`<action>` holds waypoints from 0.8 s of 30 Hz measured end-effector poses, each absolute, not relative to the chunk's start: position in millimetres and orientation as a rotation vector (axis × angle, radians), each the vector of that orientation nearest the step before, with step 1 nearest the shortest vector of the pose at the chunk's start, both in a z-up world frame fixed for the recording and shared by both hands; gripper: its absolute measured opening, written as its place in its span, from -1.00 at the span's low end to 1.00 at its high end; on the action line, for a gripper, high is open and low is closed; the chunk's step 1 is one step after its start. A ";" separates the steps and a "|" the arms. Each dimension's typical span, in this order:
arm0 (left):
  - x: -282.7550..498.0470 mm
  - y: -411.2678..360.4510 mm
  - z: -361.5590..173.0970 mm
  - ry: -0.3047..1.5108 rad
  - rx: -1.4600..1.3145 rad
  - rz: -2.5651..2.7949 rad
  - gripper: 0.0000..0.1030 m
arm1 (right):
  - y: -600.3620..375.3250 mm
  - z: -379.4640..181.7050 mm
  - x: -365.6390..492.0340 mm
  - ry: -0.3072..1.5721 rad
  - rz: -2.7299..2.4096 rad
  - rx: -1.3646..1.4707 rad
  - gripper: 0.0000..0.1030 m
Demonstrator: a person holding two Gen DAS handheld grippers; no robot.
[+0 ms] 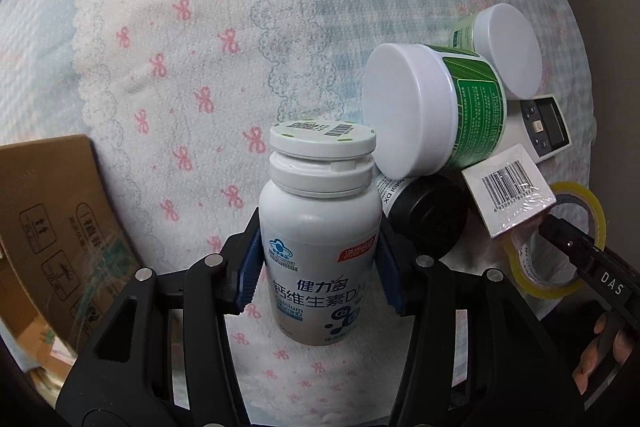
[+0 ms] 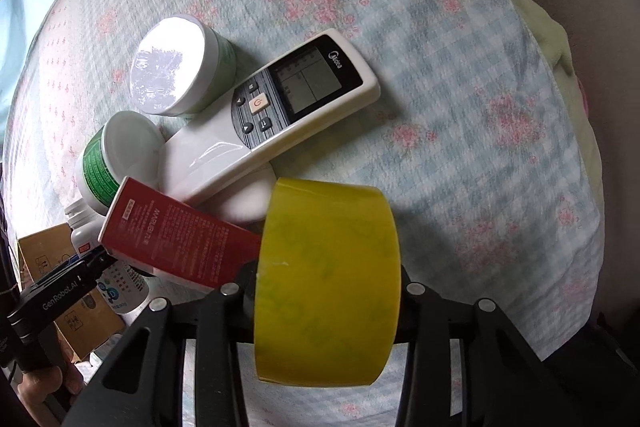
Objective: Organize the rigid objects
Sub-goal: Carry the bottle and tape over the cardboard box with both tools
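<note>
Carrying both items clear of the heap is best done with each grip kept firm: the calcium bottle [image 1: 320, 239] is clamped upright by the left gripper [image 1: 320, 259], with the cardboard box [image 1: 48, 227] to its left, and the tape roll [image 2: 328, 283] is squeezed across its width by the right gripper [image 2: 326, 291], beside the red carton [image 2: 176, 239]; lifting straight up is advised so the leaning green-labelled jars [image 1: 436, 111] are not nudged.

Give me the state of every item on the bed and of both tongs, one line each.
left tongs: shut on calcium bottle
calcium bottle: upright, capped, held
right tongs: shut on tape roll
tape roll: held on edge
remote: lying face up, screen blank
green jars: lids on, tipped over
red box: closed, leaning on the pile
cardboard box: open
</note>
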State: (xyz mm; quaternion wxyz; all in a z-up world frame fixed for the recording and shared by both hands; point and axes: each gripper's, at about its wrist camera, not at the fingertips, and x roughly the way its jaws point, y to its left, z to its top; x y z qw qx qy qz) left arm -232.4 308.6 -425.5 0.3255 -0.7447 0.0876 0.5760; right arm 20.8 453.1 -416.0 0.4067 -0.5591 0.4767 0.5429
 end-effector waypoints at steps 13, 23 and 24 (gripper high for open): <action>-252.9 237.7 -313.6 0.104 -1.818 1.701 -0.10 | 422.1 -342.3 30.2 1.062 1.518 -1.358 -0.27; -267.1 140.2 -246.3 -0.008 -1.702 1.827 -0.10 | 381.8 -267.2 -18.6 0.875 1.770 -1.354 -0.27; -267.7 126.7 -243.8 -0.018 -1.695 1.835 -0.10 | 374.8 -260.5 -26.0 0.862 1.790 -1.358 -0.27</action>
